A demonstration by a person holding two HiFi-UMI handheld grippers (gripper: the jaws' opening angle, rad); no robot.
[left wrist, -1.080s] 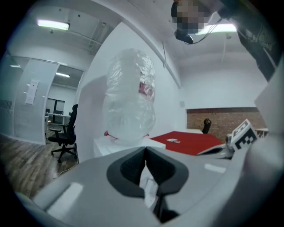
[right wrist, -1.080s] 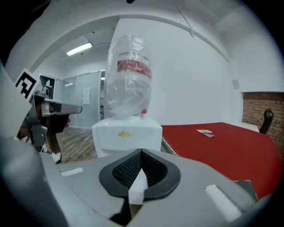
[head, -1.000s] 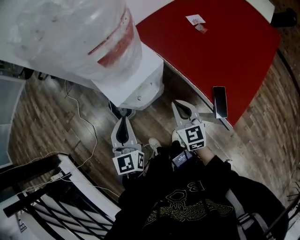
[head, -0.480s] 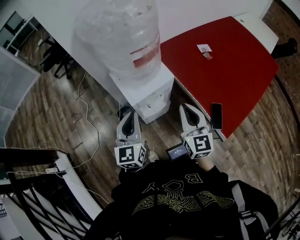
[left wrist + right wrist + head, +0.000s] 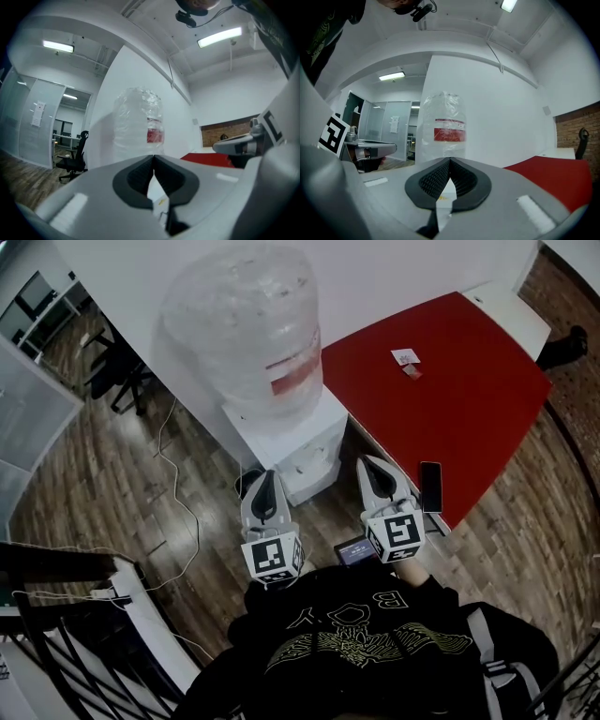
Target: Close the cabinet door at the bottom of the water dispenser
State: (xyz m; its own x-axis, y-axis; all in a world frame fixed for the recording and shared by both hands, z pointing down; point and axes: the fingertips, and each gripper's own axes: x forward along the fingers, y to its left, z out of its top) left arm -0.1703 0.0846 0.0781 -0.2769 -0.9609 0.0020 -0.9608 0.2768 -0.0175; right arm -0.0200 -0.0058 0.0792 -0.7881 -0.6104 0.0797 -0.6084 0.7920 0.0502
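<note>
My left gripper [image 5: 265,480] and right gripper [image 5: 368,465] hold their jaws closed on nothing, near the white water dispenser [image 5: 300,432] left of the red desk [image 5: 459,381]. Its cabinet door is hidden from above. A second ago its bottle [image 5: 244,324] loomed closer, cropped.

Black printed sweatshirt [image 5: 366,652]; grey left tongs [image 5: 263,476] and right tongs [image 5: 368,465] carry marker cubes [image 5: 273,559].

The right gripper [image 5: 450,160], jaws together and empty, faces the water bottle [image 5: 448,127].
</note>
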